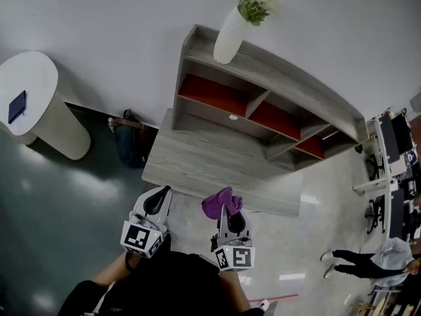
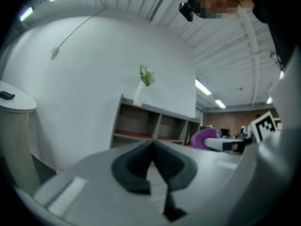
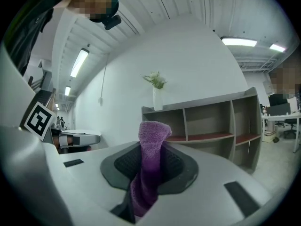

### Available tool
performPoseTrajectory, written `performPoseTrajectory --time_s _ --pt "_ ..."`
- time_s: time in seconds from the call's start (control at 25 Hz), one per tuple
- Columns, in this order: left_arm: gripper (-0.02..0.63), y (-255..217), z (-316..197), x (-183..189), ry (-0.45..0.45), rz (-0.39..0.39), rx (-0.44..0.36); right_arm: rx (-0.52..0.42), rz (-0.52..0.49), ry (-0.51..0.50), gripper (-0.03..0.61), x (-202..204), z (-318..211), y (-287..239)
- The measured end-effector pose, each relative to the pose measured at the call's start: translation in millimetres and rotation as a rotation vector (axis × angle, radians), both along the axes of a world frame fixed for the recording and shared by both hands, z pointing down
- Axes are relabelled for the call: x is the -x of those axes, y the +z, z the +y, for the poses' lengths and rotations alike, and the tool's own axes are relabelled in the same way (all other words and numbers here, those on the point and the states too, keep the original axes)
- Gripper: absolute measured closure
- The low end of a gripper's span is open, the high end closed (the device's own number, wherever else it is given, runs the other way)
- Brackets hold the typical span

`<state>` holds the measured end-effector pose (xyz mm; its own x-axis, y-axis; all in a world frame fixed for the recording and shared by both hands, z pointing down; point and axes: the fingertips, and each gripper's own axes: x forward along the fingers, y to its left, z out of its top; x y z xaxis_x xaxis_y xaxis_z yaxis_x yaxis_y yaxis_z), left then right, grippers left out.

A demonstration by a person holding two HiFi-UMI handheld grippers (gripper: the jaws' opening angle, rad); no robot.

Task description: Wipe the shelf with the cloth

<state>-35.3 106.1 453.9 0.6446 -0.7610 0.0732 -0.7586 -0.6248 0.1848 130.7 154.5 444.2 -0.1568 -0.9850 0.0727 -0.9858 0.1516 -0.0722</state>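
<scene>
White wall with the grey shelf [image 1: 276, 78] against it, vase [image 1: 230, 35] on top. Right hand-held gripper [image 1: 231, 210] is clamped on the purple cloth [image 1: 220, 201], well short of the shelf at 12 o'clock. Left hand-held gripper [image 1: 158, 199] at its 9 o'clock, pinched closed, empty.

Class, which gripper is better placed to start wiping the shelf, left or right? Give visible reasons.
Right. The right gripper is shut on the purple cloth and faces the shelf. The left gripper has its jaws together with nothing between them.
</scene>
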Motion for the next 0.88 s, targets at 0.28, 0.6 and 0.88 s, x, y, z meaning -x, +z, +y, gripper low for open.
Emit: performPoseTrajectory --time_s 0.28,0.6,0.88 --pt "0.609 -1.0 -53.0 0.2 0.044 0.01 -0.017 0.014 0.017 0.029 0.508 10.4 -48.0 -2.9" --pt "0.609 -8.2 -101.5 -35.3 0.053 0.026 -0.023 0.001 0.012 0.016 0.508 -10.8 -114.1 -5.0" --pt "0.609 -3.7 -175.3 -65.4 -0.026 -0.01 -0.028 0.001 0.011 0.007 0.508 -59.0 -197.8 10.9"
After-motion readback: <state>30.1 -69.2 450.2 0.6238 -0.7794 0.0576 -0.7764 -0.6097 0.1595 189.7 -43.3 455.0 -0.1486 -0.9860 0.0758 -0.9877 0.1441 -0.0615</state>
